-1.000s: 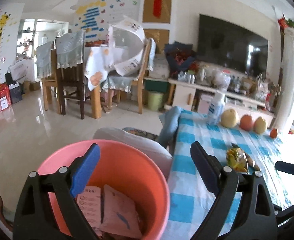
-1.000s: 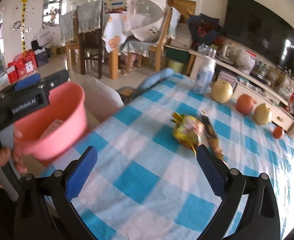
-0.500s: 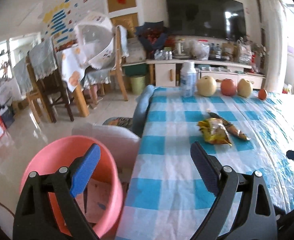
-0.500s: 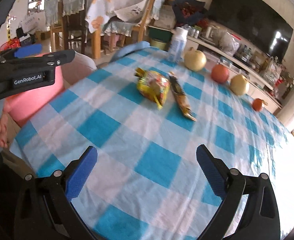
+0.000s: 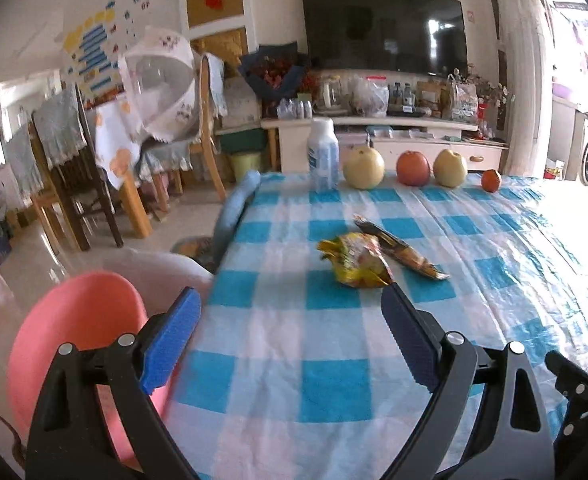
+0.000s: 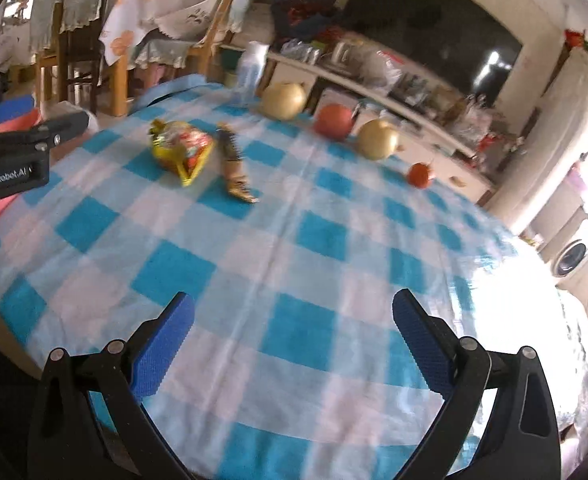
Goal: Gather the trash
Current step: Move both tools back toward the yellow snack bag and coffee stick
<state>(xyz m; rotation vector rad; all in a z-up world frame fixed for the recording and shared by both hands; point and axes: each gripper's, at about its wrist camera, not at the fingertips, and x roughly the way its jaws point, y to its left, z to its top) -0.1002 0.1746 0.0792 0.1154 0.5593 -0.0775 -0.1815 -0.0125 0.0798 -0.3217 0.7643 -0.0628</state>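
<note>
Both my tongs are spread wide and holding nothing: left tongs (image 5: pixel 289 332) low in the frame, right tongs (image 6: pixel 294 328) likewise. The yellow snack bag (image 5: pixel 356 260) lies mid-frame on the checked worktop (image 5: pixel 294 360), the brown wrapper (image 5: pixel 402 250) just beside it on the right. The pink bin (image 5: pixel 73 332) sits lower left, off the worktop edge.
</note>
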